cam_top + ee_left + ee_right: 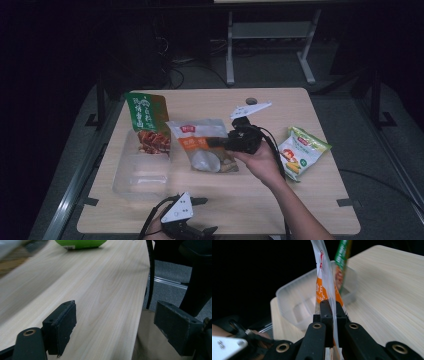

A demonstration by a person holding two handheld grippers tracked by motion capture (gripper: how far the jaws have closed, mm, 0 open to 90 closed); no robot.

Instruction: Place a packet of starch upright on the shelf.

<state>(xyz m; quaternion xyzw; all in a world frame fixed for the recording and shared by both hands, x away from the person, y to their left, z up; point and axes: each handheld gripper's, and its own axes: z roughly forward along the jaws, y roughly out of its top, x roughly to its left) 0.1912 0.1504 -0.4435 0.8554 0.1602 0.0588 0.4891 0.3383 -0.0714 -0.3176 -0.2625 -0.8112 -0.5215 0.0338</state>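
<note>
Two snack bags matter most from my seat, and neither shows fully. My right gripper (329, 315) has its fingers pressed together on the orange-and-white pouch (205, 145), pinching the thin film edge-on in the right gripper view, so the print is hard to read and the pouch's lower end is cut off by the picture's bottom edge. In the high view that pouch sits near the middle of the tabletop (280, 102), just right of the clear plastic tray (142, 172), and my hand (260, 162) covers its right edge. I cannot tell whether the pouch is lifted off the wood.

Behind it stands the green bag (147, 120), leaning in the tray's far end; the pouch hides part of it in the right gripper view. A yellow-green corn bag (302, 150) lies well apart, toward the tabletop's right side.

My left gripper (113, 325) rests at the near edge, fingers spread with nothing between them, bare wood under one and the tabletop's edge under the other. Dark surroundings swallow everything past the tabletop.
</note>
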